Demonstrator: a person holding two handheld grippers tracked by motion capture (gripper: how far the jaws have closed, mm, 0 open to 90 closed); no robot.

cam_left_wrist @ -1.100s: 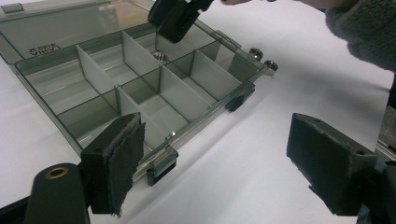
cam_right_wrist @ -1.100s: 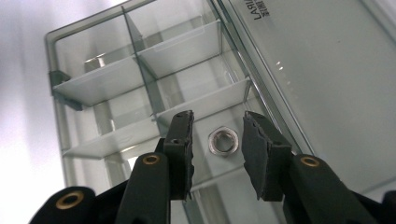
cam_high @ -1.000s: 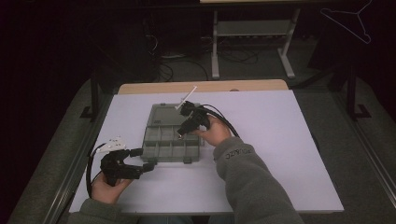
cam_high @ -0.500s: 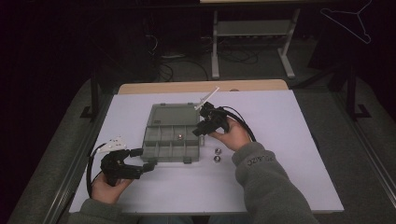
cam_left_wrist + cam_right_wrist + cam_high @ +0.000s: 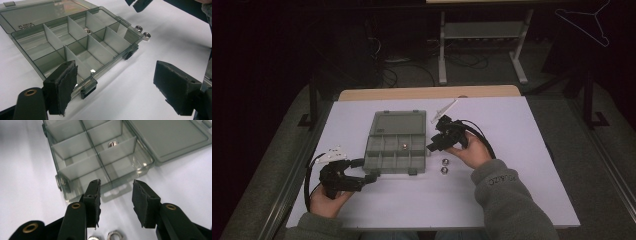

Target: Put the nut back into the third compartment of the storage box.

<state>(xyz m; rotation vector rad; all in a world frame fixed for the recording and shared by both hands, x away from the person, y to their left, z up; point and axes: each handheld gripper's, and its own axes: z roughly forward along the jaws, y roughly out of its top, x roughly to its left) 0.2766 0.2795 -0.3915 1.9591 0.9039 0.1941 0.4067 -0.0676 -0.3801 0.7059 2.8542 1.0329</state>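
Right, we're looking at a white desk (image 5: 522,150) carrying a smoky grey translucent plastic organizer box (image 5: 396,150) with its lid lying open flat behind the compartments. The box is sitting left of centre on the desk, with the dividers splitting it into two rows of cells.

One small silver metal nut (image 5: 402,146) is lying inside a cell of the back row, next to the lid hinge; we're seeing it in the left gripper view (image 5: 87,30) and in the right gripper view (image 5: 113,144) too. Two more silver metal nuts (image 5: 444,166) are sitting loose on the desk just beside the box's right front corner, close together, not in any cell.

The right hand-held gripper (image 5: 434,145) is hovering just off the box's right edge, above and slightly behind the loose nuts. Its jaws have just been opening: they're standing apart in the right gripper view (image 5: 116,202), nothing between the pads, desk and box edge showing through the gap.

The left hand-held gripper (image 5: 368,175) is sitting low at the box's front left corner. Its jaws are standing wide apart (image 5: 120,87); one pad is right at the box's front wall near a latch, and we can't tell whether it's touching. Nothing is clamped.

Black cables are trailing from both grippers across the desk.
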